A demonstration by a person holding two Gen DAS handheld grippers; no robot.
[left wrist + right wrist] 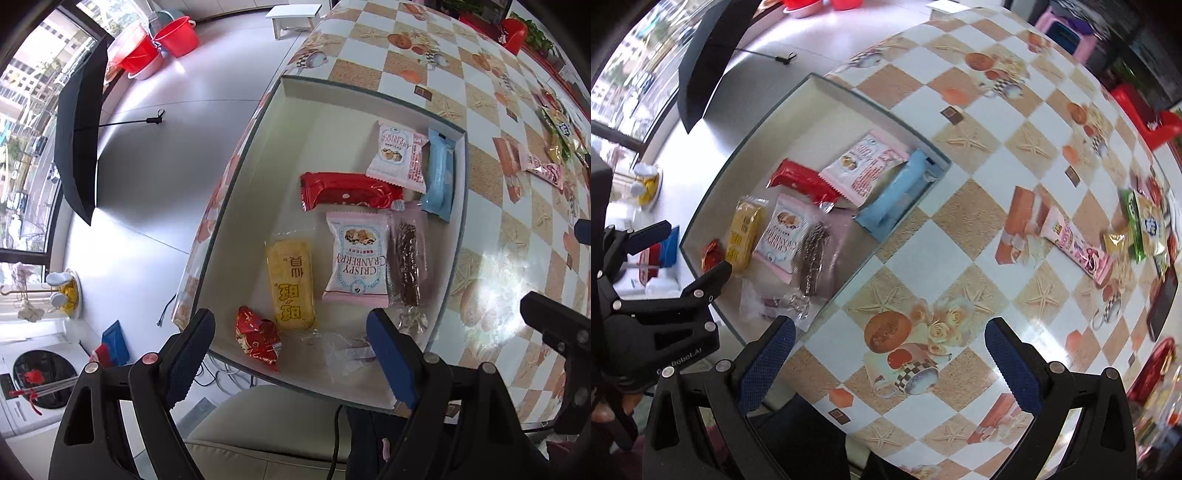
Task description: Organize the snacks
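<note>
A shallow white box (295, 107) (798, 107) lies at the table's left edge and holds several snacks: a red bar (347, 190), two pink cranberry packs (358, 262), a blue pack (439, 177) (901, 192), a yellow cake (291, 284), a brown bar (408, 266), a small red candy (256, 338) and a clear wrapper (343, 352). My left gripper (291, 350) is open and empty over the box's near edge. My right gripper (890, 362) is open and empty above the bare tablecloth. More snacks lie at the table's right: a pink bar (1075, 240), a green pack (1136, 225).
The table has a checked cloth (979, 155) under glass. A black umbrella (81, 140) and red buckets (173, 35) stand on the floor to the left. A chair seat (266, 424) is below the table's edge. A dark phone (1161, 306) lies at the far right.
</note>
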